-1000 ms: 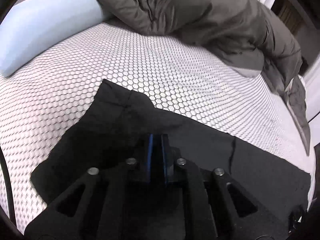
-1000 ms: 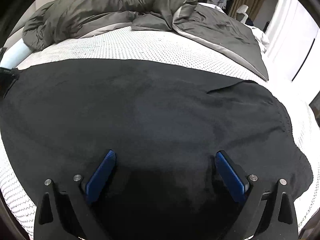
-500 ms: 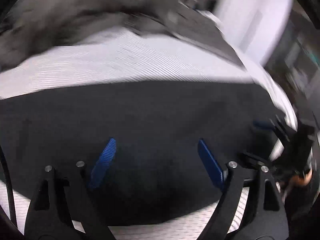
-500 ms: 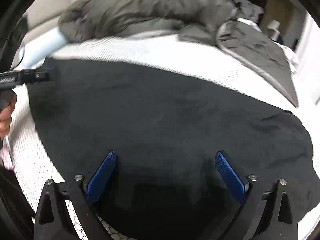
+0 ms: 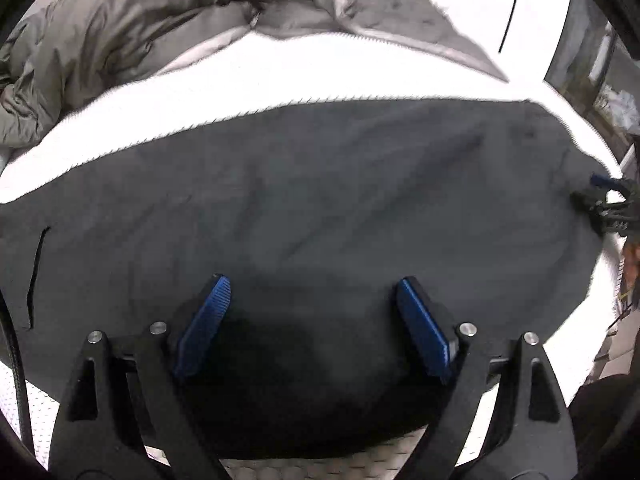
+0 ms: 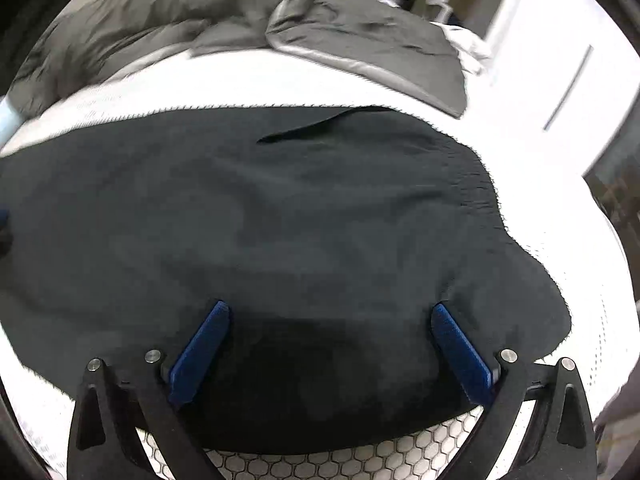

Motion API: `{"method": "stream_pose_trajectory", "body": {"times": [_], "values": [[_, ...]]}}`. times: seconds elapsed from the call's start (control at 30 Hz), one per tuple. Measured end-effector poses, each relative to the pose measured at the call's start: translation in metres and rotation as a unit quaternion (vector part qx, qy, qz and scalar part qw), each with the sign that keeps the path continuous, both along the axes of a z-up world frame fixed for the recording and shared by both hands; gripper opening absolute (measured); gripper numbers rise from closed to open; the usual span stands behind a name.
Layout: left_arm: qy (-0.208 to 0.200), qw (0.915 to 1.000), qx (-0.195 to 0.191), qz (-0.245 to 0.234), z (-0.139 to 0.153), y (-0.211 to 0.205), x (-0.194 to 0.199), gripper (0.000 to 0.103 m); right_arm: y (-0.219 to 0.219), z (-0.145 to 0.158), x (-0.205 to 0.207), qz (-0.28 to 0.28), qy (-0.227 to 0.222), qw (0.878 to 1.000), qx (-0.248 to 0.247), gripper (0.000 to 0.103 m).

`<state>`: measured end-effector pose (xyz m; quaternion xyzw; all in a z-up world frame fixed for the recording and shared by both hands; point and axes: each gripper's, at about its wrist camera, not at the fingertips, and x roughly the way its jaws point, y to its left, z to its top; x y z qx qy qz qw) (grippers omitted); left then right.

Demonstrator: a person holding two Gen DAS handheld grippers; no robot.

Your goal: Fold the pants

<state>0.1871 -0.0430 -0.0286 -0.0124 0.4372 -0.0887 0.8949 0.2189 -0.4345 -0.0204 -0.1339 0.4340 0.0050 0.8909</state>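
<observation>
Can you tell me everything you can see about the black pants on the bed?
The black pants are dark, soft-looking cloth, spread flat and wide on the white honeycomb-patterned bed sheet. Light wrinkles run across them, and a slit, perhaps a pocket, shows near the far edge. Both the left gripper and the right gripper are open over them, holding nothing.

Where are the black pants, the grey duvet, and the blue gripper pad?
black pants (image 5: 320,200), left wrist view, middle of the fabric.
grey duvet (image 6: 380,40), right wrist view, flat corner.
blue pad (image 5: 206,324), left wrist view, ribbed face.
</observation>
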Motion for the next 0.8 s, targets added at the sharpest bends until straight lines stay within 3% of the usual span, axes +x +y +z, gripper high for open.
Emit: {"method": "stream_pose_trajectory", "body": {"times": [0.1, 0.23, 0.33, 0.4, 0.5, 0.57, 0.63, 0.7, 0.8], "values": [[-0.022, 0.9972, -0.04, -0.059, 0.012, -0.026, -0.012, 0.084, 0.031, 0.007, -0.011, 0.063, -0.008, 0.998, 0.015, 0.102], [0.001, 0.9929, -0.018, -0.118, -0.001, -0.067, -0.013, 0.084, 0.106, -0.003, -0.029, 0.201, 0.003, 0.98, 0.012, 0.102], [0.013, 0.9904, 0.008, -0.137, -0.012, -0.071, -0.018, 0.084, 0.119, -0.015, -0.032, 0.231, 0.022, 0.973, -0.01, 0.102], [0.021, 0.9904, 0.004, -0.137, -0.01, -0.061, -0.021, 0.084, 0.091, -0.012, -0.027, 0.207, 0.03, 0.978, 0.002, 0.102], [0.034, 0.9928, 0.01, -0.114, -0.01, -0.032, -0.022, 0.089, 0.031, -0.009, -0.017, 0.093, 0.004, 0.995, -0.043, 0.102], [0.041, 0.9937, 0.005, -0.104, -0.009, -0.009, -0.018, 0.091, -0.014, -0.006, -0.009, 0.003, -0.011, 0.999, -0.033, 0.1], [0.042, 0.9959, 0.006, -0.079, -0.006, 0.013, -0.012, 0.091, -0.023, -0.003, -0.013, 0.005, -0.021, 1.0, 0.005, 0.1], [0.021, 0.9987, -0.006, -0.047, 0.005, 0.032, -0.003, 0.09, -0.007, 0.0, -0.017, 0.025, -0.031, 0.999, -0.028, 0.1], [-0.014, 0.9973, -0.069, -0.023, 0.021, 0.045, 0.004, 0.09, 0.025, 0.011, -0.02, 0.075, -0.041, 0.996, -0.001, 0.1]]}}
